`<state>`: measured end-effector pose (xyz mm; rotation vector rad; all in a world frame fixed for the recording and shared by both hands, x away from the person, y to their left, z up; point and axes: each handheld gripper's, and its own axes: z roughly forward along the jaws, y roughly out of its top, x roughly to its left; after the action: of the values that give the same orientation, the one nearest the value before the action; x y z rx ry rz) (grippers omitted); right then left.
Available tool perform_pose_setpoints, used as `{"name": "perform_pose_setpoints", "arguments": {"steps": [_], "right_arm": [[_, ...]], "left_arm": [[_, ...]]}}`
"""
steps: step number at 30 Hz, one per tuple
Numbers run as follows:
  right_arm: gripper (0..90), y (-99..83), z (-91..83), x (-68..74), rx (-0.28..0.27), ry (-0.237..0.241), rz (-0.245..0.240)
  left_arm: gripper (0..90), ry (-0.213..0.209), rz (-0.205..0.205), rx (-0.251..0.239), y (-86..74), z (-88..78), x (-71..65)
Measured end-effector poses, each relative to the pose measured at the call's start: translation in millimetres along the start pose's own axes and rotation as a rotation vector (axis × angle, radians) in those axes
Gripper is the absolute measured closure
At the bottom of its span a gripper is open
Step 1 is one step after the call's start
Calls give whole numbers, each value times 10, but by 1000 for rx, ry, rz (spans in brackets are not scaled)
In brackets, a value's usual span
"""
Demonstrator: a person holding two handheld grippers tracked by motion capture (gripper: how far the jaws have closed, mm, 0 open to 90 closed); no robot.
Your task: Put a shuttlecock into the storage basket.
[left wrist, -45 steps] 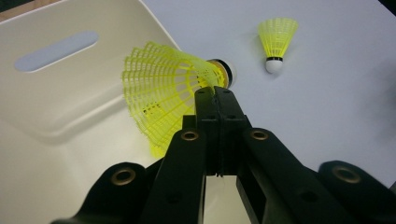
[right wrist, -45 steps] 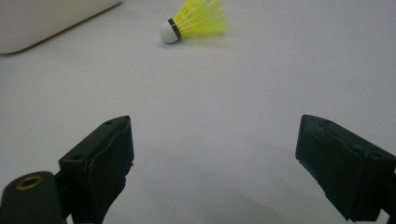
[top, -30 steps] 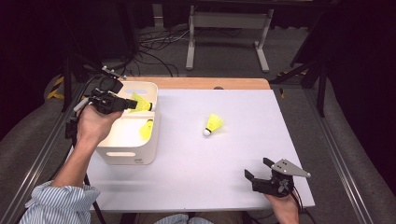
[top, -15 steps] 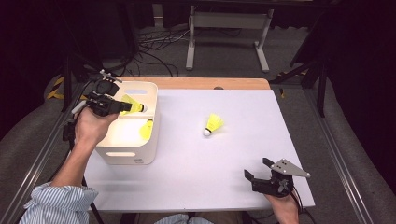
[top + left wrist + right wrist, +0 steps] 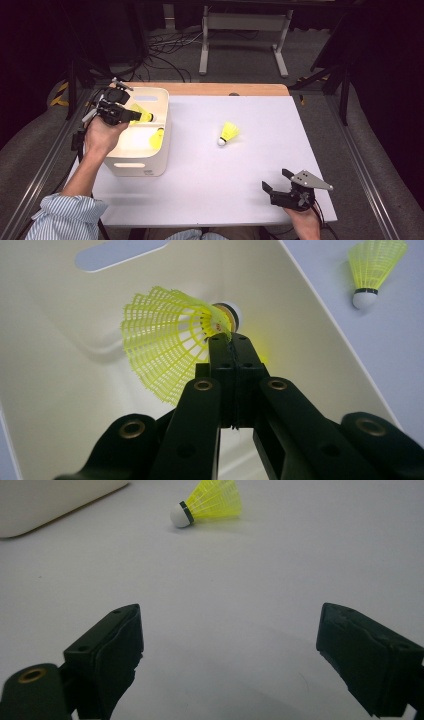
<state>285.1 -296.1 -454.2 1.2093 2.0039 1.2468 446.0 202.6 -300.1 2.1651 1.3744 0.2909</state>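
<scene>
From above, a white bin (image 5: 142, 150) sits at the left side of the white tabletop (image 5: 225, 175). One yellow shuttlecock (image 5: 157, 138) lies inside it, against the right wall. Over the bin's open top, the left hand-held gripper (image 5: 145, 118) pinches a second shuttlecock (image 5: 141, 114), yellow with a white cork nose that points toward the bin's right rim. A third shuttlecock (image 5: 228, 134) lies on its side out on the tabletop, well apart from the bin, nose down toward the person. Near the front right corner the right hand-held gripper (image 5: 276, 182) rests low over the tabletop with its jaws spread wide and nothing between them.

In the left gripper view, the two black jaws are pressed together on the held shuttlecock (image 5: 172, 342), nipping it just behind the cork. Its skirt is a yellow mesh fanning out to the left, the cork pale and round with a dark band. Behind it are the bin's (image 5: 60, 390) cream inner walls, with a slot handle at the top. Outside the rim, at top right, the loose shuttlecock (image 5: 372, 270) lies on the tabletop (image 5: 390, 350).

In the right gripper view, the right hand-held gripper (image 5: 227, 640) stands wide open over bare tabletop (image 5: 225, 580). Farther off lies the loose shuttlecock (image 5: 210, 502), white nose to the left, and the bin's (image 5: 50, 500) corner shows at top left.
</scene>
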Motion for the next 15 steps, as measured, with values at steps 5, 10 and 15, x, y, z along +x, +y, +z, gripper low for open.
{"name": "perform_pose_setpoints", "arguments": {"steps": [5, 10, 15], "right_arm": [[120, 1, -2, -1, 0, 1, -1], [120, 0, -1, -2, 1, 2, -1], [120, 0, -2, -2, 1, 2, -1]], "left_arm": [[900, 8, -7, 12, 0, 70, 35], [900, 16, -19, 25, 0, 157, 74], [900, 17, -30, 40, 3, 253, 109]]}}
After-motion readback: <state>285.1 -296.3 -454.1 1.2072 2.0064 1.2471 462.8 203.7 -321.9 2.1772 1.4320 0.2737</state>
